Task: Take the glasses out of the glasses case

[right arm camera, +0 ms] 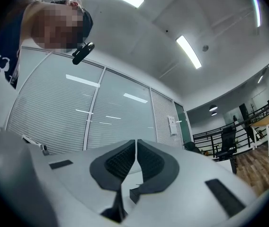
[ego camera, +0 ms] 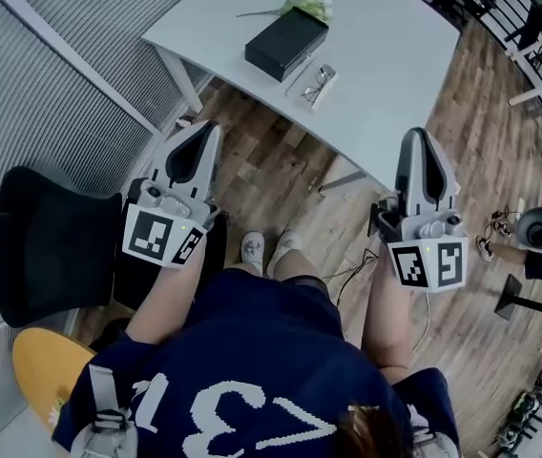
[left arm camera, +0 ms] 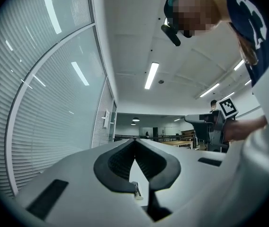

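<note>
White table (ego camera: 385, 55) sat at the top of the head view, with a black chair (ego camera: 37, 246) at the left. Left gripper (ego camera: 198, 132) and right gripper (ego camera: 420, 139) were held well short of the table, each with jaws together and nothing between them. Black glasses case (ego camera: 286, 42) lay on the table, looking closed. Glasses (ego camera: 317, 82) lay outside it, just beside it on the tabletop. A green sprig (ego camera: 307, 6) lay behind the case.

White on the table (ego camera: 395, 55), black on the case (ego camera: 286, 43). Pale grey with black pads and black-and-white square markers on left gripper (ego camera: 203, 128) and right gripper (ego camera: 419, 137). Navy with white numerals on the shirt (ego camera: 252, 351), brown planks on the floor (ego camera: 281, 175).
</note>
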A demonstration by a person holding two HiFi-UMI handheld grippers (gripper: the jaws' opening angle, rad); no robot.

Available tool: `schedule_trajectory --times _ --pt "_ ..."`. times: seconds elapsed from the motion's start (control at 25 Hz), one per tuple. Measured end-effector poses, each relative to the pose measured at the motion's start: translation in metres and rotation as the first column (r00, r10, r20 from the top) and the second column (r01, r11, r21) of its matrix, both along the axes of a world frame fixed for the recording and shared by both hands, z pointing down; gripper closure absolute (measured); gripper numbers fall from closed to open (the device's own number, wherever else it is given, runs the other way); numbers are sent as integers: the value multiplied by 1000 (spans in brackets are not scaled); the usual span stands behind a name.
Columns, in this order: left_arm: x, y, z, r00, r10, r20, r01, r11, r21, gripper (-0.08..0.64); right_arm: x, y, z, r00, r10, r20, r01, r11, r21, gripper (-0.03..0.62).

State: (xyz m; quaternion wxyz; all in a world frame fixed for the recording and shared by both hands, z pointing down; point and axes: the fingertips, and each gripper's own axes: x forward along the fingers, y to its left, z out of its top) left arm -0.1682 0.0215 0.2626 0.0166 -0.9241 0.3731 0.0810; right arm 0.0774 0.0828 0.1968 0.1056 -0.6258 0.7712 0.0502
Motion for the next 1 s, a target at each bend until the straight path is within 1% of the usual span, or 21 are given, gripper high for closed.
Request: schedule_trajectory --times 0.16,0.28,0.4,0.56,0.64,0.72,0.8,0.84,0.96,1.0 --pt "11 -30 12 1000 -6 5 6 1000 -20 546 14 -33 6 1000 -3 2 3 1000 -7 560" --pt "15 -51 17 1000 -30 5 30 999 -23 546 21 -65 12 1000 -30 10 30 1000 -4 560" --pt "24 -78 13 998 -66 11 66 998 -4 546 26 -104 8 996 -86 -2 86 996 17 560" --pt "48 -123 -2 993 -118 21 118 993 27 546 42 -162 -5 983 -179 -42 180 983 37 560" --pt "61 -145 -9 988 -153 32 151 987 45 546 47 -190 -7 965 -254 -69 256 966 21 560" --pt "73 -164 -13 983 -181 35 179 982 55 546 45 -216 -3 931 -346 -117 346 938 -23 559" --pt "85 -179 -12 980 -197 34 195 979 53 546 44 -237 8 893 -423 -154 415 906 -84 558" --pt "90 -186 -11 979 -203 35 201 978 49 546 45 -247 15 879 -448 -164 435 894 -109 557" --pt "104 -203 -4 978 -207 41 206 978 28 545 48 -272 31 853 -486 -188 460 872 -167 557" --pt "108 -207 -1 978 -205 45 204 979 18 546 49 -278 42 841 -504 -196 470 861 -195 557"
